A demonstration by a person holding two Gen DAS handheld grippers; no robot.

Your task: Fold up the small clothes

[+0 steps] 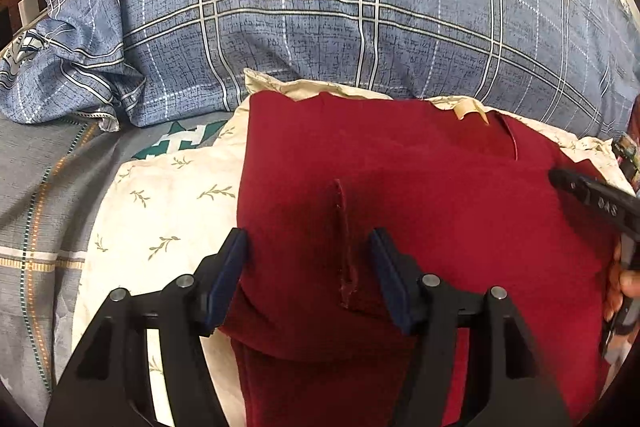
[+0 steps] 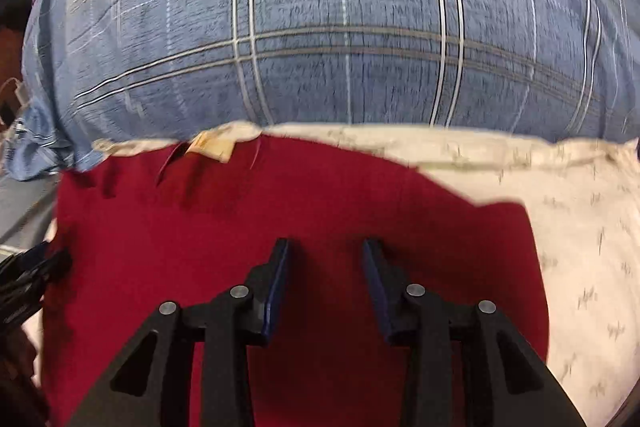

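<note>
Both claws hang over a dark red garment that lies spread on a cream cloth with a leaf print. Seen from its own camera, the left gripper stands released, its blue pads set apart on either side of a raised seam or fold edge that runs toward 12 o'clock; the pads grip nothing, though the left one sits at the garment's edge. At 3 o'clock in that view the other tool's black finger reaches in over the red fabric, with part of a hand behind it. The right gripper is also unclenched, a clear gap between its pads and only flat red cloth showing beneath; this view is blurred. From there the garment fills the middle, the cream cloth spreads out toward 3 o'clock, and the left tool's dark tip shows at 9 o'clock. A blue plaid quilt bulges across 12 o'clock in both views.
</note>
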